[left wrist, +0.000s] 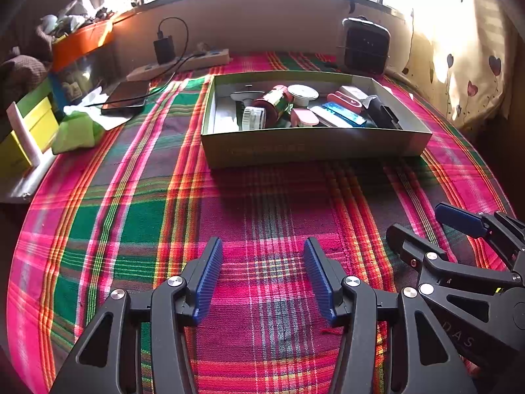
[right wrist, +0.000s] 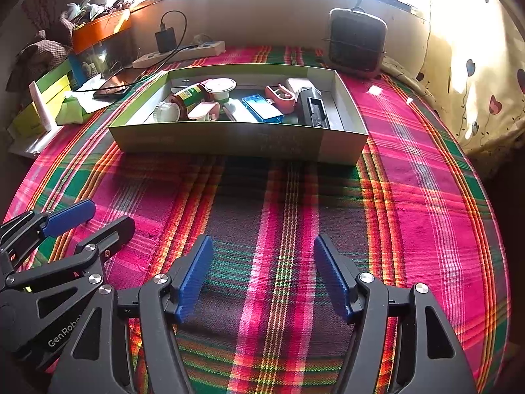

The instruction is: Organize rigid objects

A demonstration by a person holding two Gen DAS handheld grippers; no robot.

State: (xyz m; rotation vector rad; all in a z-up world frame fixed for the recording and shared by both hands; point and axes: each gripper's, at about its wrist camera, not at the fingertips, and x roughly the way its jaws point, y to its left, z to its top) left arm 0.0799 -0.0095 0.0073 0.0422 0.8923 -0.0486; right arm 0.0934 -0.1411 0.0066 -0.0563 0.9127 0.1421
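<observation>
An open cardboard box [left wrist: 315, 147] [right wrist: 229, 139] sits on the plaid cloth ahead of both grippers. Several rigid items lie in it: a green and red can [left wrist: 275, 101] [right wrist: 188, 95], a white round lid [left wrist: 302, 92], a blue case [left wrist: 344, 113] [right wrist: 262, 106], pink pieces [left wrist: 303, 116] and a black device [left wrist: 382, 111] [right wrist: 313, 108]. My left gripper [left wrist: 262, 246] [right wrist: 111, 213] is open over bare cloth, with nothing between its blue pads. My right gripper [right wrist: 263, 243] [left wrist: 416, 220] is open beside it and likewise holds nothing.
A phone [left wrist: 124, 97] on a cable, a power strip [left wrist: 183, 62] and a green cloth [left wrist: 77, 131] lie at the left. A dark square appliance [left wrist: 366, 46] stands behind the box. Yellow boxes [left wrist: 32, 124] line the left edge and a curtain [left wrist: 466, 65] hangs at the right.
</observation>
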